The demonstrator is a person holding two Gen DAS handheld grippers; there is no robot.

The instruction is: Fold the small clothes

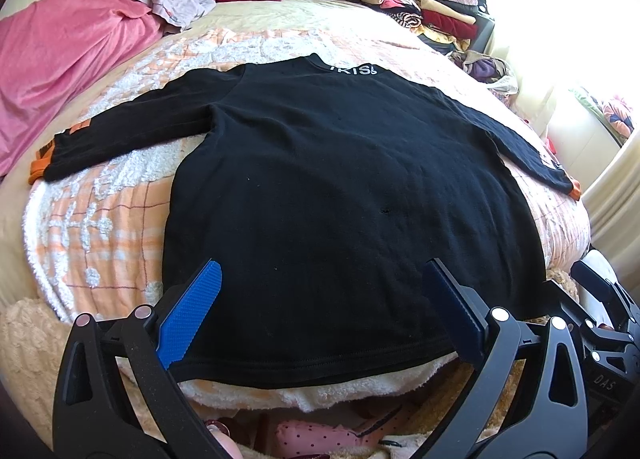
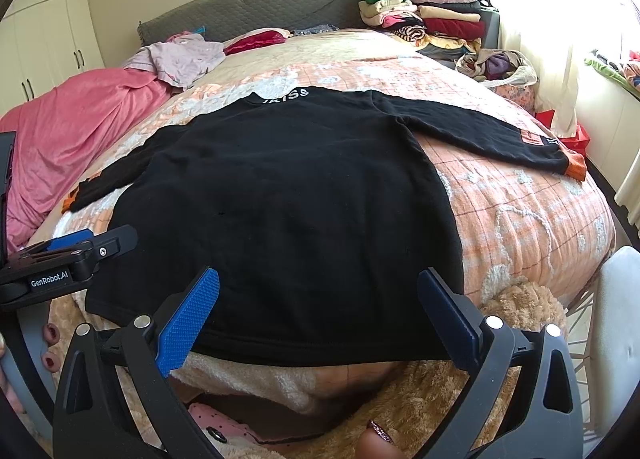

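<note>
A black long-sleeved top [image 1: 340, 195] [image 2: 280, 203] with orange cuffs lies flat on the bed, back up, both sleeves spread out, white lettering at the collar. Its hem is at the near edge of the bed. My left gripper [image 1: 324, 279] hangs open just above the hem's left half, blue pads wide apart, nothing between them. My right gripper [image 2: 320, 283] is open over the hem's right half, also holding nothing. In the right wrist view the left gripper's body [image 2: 72, 259] shows at the left edge, beside the shirt's lower left corner.
The bed has an orange and white checked blanket [image 2: 520, 211]. A pink sheet [image 1: 68, 67] and a lilac garment [image 1: 180, 3] lie at the far left. Stacks of folded clothes [image 1: 424, 7] stand at the head, right side. A hand's fingers [image 2: 50, 347] show at lower left.
</note>
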